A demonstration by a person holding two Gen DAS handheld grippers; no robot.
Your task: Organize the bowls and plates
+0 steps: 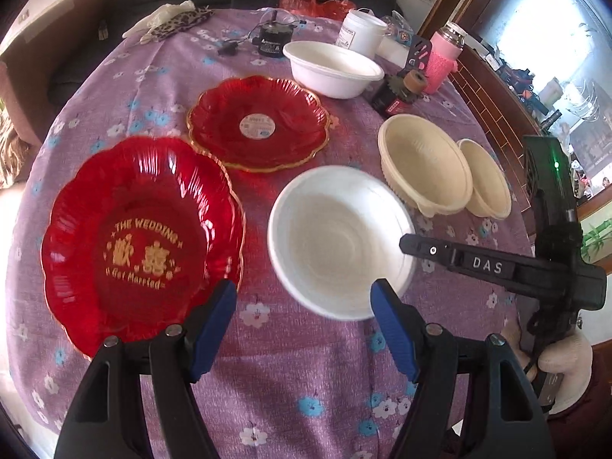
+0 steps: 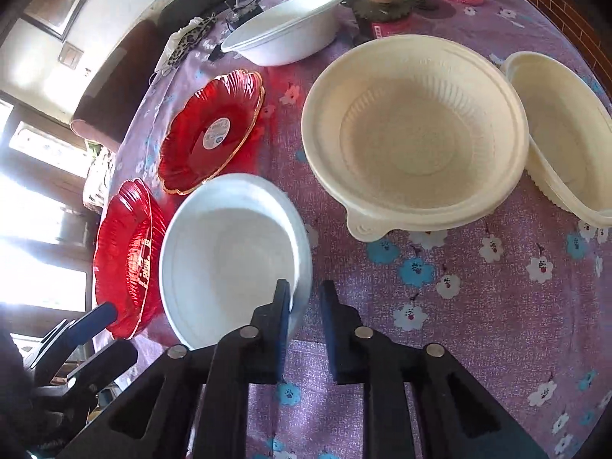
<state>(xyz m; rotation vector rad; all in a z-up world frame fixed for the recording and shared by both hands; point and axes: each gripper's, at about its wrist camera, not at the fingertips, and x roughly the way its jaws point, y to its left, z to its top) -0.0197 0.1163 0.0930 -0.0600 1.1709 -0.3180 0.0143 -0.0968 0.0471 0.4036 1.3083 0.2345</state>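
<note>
My right gripper (image 2: 304,298) is shut on the rim of a white bowl (image 2: 229,252), which looks blurred and tilted; the bowl (image 1: 340,241) and the right gripper (image 1: 417,248) also show in the left wrist view. My left gripper (image 1: 304,306) is open and empty, between that bowl and a red "The Wedding" plate (image 1: 141,237). A second red plate (image 1: 258,122) lies behind. A second white bowl (image 1: 334,69) stands farther back. Two cream bowls (image 2: 417,134) (image 2: 566,137) sit side by side at the right.
A purple flowered cloth (image 1: 306,382) covers the table. At the far edge stand a white tub (image 1: 361,32), a pink bottle (image 1: 443,57), a dark jar (image 1: 397,95), a black device with cables (image 1: 273,40) and a red bag (image 1: 313,2).
</note>
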